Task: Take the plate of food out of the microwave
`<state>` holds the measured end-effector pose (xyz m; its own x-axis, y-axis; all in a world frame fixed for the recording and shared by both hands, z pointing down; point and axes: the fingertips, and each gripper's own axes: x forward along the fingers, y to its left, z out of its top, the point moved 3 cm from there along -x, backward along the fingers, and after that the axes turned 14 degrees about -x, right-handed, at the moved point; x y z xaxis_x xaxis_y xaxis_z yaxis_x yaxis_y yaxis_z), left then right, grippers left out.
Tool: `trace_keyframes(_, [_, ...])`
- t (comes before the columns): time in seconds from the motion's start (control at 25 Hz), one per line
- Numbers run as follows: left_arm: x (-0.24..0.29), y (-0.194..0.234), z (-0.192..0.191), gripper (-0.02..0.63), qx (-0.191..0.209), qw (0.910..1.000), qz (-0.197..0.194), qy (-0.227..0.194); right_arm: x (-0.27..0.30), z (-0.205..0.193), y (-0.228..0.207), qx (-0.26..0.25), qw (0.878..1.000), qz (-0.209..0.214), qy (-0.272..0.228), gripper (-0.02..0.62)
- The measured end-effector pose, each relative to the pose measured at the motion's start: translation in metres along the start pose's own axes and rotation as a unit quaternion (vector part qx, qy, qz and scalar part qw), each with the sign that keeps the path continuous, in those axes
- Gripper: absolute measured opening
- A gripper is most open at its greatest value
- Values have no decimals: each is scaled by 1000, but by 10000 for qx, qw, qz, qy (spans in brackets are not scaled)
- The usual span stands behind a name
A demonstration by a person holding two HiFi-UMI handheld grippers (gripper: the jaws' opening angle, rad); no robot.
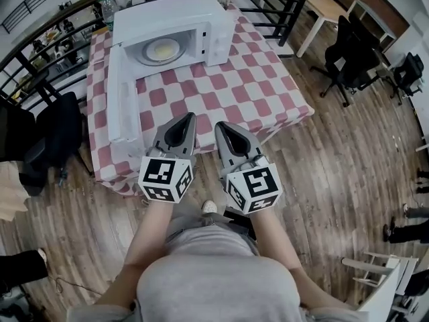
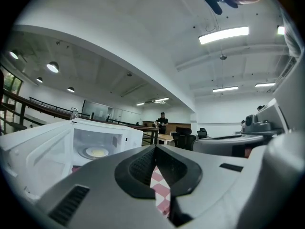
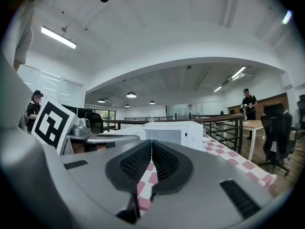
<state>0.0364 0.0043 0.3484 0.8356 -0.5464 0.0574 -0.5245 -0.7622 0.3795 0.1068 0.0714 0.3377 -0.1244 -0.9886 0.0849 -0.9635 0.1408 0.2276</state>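
The white microwave (image 1: 171,29) stands at the far end of the checked table (image 1: 221,92), its door (image 1: 120,92) swung open to the left. Inside lies a pale plate of food (image 1: 161,49), also visible in the left gripper view as the plate (image 2: 97,152) within the microwave (image 2: 81,142). My left gripper (image 1: 190,117) and right gripper (image 1: 220,126) hover side by side over the table's near edge, well short of the microwave. Both are shut with nothing in them. The right gripper view shows the microwave (image 3: 174,132) straight ahead past the closed tips of the right gripper (image 3: 151,142).
A water bottle (image 1: 107,9) stands behind the microwave. A black railing (image 1: 281,5) runs behind the table. Black office chairs (image 1: 352,56) and a wooden desk (image 1: 328,9) stand at the right, another chair (image 1: 47,136) at the left. A person (image 2: 162,123) stands far off.
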Motion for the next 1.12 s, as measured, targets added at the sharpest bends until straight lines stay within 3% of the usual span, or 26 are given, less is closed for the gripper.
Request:
trace_keyframes(0.44, [17, 14, -10, 2, -122, 9996, 258, -15, 14, -16, -9, 111, 9997, 194, -11, 26])
trace_keyframes(1.12, [63, 38, 13, 2, 12, 9985, 489, -246, 79, -20, -28, -3, 9973, 734, -78, 26])
